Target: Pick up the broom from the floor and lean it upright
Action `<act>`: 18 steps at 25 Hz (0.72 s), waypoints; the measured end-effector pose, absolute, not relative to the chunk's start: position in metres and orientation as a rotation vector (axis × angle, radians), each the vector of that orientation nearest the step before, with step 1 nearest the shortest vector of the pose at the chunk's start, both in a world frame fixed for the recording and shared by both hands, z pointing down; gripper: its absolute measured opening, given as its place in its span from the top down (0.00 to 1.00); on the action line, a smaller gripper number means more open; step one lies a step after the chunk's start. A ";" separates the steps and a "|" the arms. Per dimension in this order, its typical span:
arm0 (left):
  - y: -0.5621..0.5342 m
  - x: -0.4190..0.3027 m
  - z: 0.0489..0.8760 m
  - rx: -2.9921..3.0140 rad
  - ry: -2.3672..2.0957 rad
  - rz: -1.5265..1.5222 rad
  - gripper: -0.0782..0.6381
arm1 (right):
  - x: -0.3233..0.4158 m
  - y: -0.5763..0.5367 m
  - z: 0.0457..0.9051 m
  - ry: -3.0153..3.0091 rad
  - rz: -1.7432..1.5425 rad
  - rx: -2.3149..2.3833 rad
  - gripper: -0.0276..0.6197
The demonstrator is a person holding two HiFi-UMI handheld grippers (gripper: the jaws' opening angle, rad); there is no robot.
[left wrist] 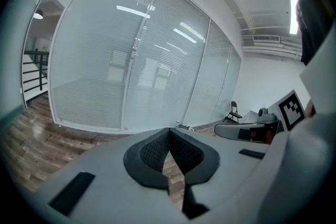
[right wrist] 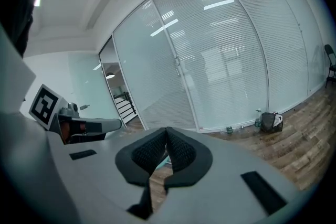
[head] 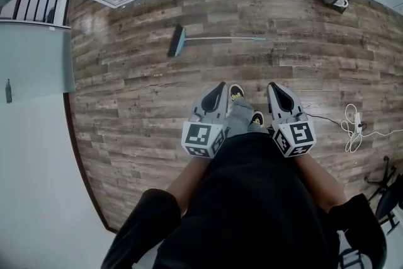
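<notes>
Head view is the only one that actually shows me the broom (head: 214,39). It's lying flat on the wood floor (head: 138,104), well ahead of both grippers and a bit to the left. The teal head (head: 177,41) points left and the thin handle runs off to the right. It's out in the open and nothing is touching it. That view also gets a tangle of white cable (head: 351,129) on the floor near right and the person's shoes (head: 236,92) poking out between the two grippers.

The gripper views look out level instead, so I mostly get the glass wall with blinds (left wrist: 131,60). The left gripper view has a folding chair (left wrist: 233,111) far off to the right, which I can't see anywhere else. The right gripper view shows the black bag (right wrist: 272,121) sitting against the base of the glass. The head view has the bag too, at far right. Through the gap under the right pads there's a sliver of teal, but it's too small for me to call.

Claws: the left gripper (left wrist: 169,131) has its pads pressed together at the tips, with nothing between them but floor showing through behind. The right gripper (right wrist: 167,130) is the same, pinched closed and empty. Both are held side by side in front of the body, nowhere near the broom.
</notes>
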State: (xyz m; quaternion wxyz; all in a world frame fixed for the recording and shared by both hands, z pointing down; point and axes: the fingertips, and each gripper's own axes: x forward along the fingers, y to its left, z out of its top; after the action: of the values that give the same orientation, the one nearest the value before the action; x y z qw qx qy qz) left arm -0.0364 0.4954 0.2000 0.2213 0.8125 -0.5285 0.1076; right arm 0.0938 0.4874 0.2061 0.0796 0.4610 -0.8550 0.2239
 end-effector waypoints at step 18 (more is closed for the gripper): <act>0.388 -0.094 0.186 2.286 -1.479 0.211 0.86 | 0.051 0.394 0.191 -2.527 0.592 1.407 0.93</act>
State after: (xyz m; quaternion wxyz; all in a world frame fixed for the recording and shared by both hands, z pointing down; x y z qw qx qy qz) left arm -0.0942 0.3879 0.1856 0.2037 0.8195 -0.5302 0.0756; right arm 0.0511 0.3937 0.1906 0.0943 0.4744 -0.8521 0.1998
